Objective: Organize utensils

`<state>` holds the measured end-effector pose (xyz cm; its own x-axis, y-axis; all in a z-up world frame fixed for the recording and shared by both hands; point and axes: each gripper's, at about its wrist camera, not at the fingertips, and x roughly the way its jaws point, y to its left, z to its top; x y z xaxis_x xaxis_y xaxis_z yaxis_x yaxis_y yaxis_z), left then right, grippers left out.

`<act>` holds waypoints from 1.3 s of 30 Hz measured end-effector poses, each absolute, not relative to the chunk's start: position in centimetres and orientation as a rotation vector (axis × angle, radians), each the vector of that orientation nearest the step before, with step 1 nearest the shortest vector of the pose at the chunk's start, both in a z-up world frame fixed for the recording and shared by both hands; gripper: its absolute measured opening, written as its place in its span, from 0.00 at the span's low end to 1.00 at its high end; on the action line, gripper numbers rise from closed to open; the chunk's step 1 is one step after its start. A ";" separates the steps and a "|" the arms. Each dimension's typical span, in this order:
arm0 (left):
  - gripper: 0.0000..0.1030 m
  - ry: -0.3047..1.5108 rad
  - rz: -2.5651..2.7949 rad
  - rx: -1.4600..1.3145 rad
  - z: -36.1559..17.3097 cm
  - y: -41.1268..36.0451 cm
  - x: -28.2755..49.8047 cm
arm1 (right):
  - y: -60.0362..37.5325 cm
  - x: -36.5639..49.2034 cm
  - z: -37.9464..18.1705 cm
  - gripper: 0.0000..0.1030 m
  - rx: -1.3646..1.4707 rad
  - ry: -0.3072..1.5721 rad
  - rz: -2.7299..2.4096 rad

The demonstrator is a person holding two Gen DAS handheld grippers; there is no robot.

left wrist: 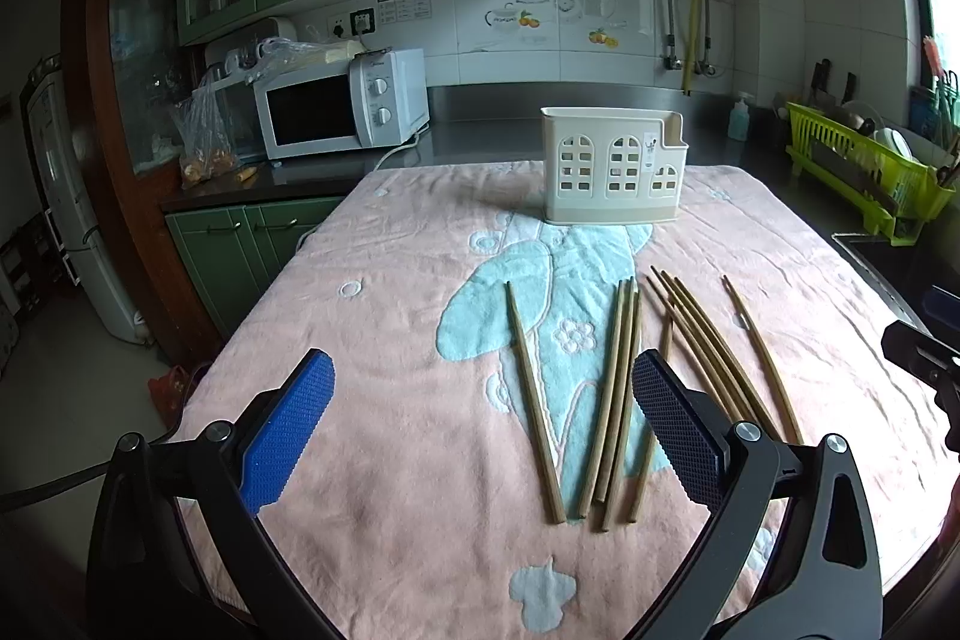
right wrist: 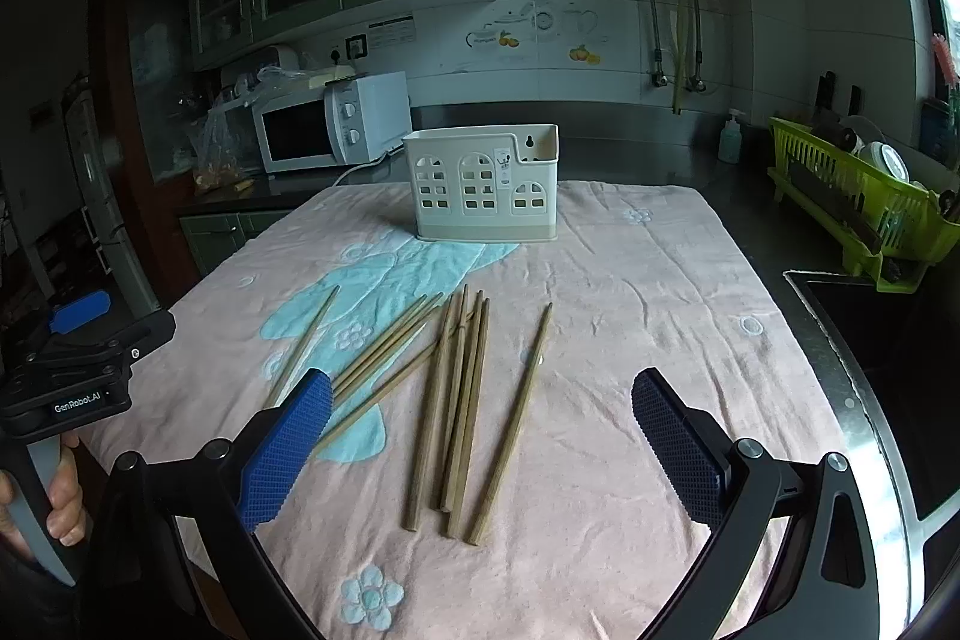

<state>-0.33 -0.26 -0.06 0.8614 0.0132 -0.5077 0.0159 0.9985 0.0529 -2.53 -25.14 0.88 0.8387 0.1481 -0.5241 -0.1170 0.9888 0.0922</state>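
Both grippers, left gripper [left wrist: 483,430] and right gripper [right wrist: 482,436], gape wide, empty. Chopsticks [right wrist: 462,400] lie loose on towel [right wrist: 630,340], holder [right wrist: 483,187] beyond. Light, stiff, roll-prone: pinch mid-shaft.

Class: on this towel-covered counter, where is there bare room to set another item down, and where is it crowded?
Free: the towel right of the chopsticks, toward the sink; the left part by the counter's edge; and the strip between the holder and the chopstick tips. Crowded: the middle, where chopsticks lie fanned and overlapping.
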 end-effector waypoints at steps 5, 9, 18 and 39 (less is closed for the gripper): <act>0.95 0.537 -0.001 0.055 -0.2 -0.2 -0.3 | -25.0 -2.6 1.0 0.94 0.057 0.559 0.145; 0.95 0.538 0.001 0.051 -0.2 -0.1 -0.3 | -25.0 -2.7 1.0 0.94 0.059 0.560 0.146; 0.95 0.535 0.005 0.059 -0.3 0.0 -0.2 | -24.9 -2.4 0.5 0.94 0.050 0.564 0.151; 0.95 0.542 0.026 0.059 -0.5 0.3 0.7 | -25.3 -1.5 -0.4 0.94 0.059 0.580 0.155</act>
<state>0.74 0.29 -0.45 0.8566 0.0398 -0.5145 -0.0087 0.9980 0.0627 -1.54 -25.26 -0.38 0.8253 0.1620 -0.5410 -0.1287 0.9867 0.0992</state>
